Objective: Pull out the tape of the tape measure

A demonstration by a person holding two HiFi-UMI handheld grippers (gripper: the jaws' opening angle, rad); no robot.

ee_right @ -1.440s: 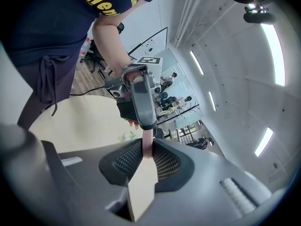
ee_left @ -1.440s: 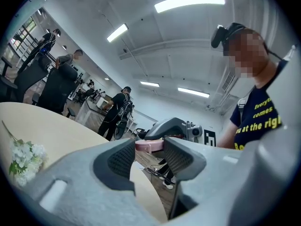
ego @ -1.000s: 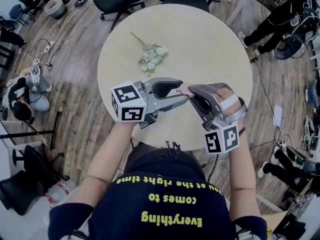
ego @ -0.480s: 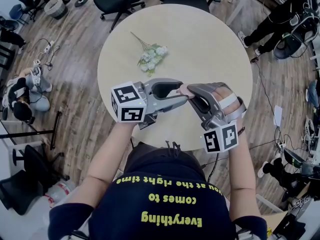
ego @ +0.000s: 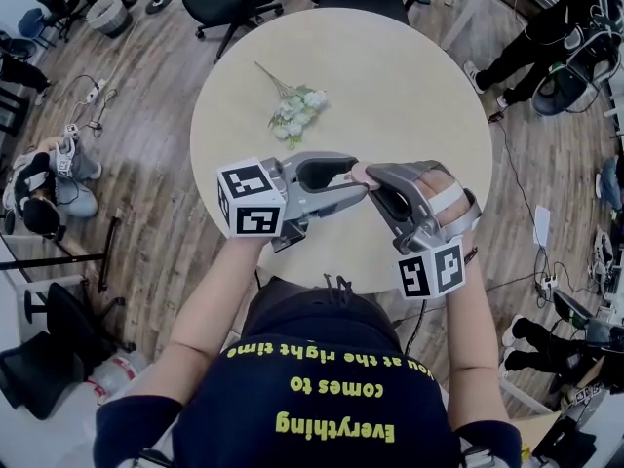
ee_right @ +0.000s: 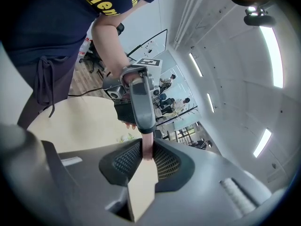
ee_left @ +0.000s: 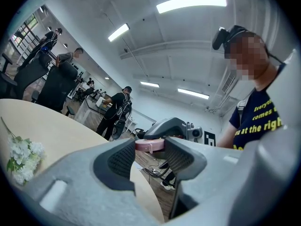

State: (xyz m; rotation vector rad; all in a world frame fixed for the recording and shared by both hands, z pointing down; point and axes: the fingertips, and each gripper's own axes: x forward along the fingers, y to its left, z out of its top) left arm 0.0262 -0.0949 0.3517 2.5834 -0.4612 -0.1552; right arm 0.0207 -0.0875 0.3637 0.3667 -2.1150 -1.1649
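Left gripper (ee_left: pixel 149 155) clasping round pink tape measure (ee_left: pixel 149 145), right gripper (ee_right: pixel 147 157) just closing further, pinching its edge

flower sprig (ego: pixel 295 108) (white) lies on round table (ego: pixel 409 76).

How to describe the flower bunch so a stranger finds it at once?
Find the round pale table on the wooden floor. On its left half lies a small flower bunch. White blossoms, green leaves and thin stems make it the only leafy thing there.
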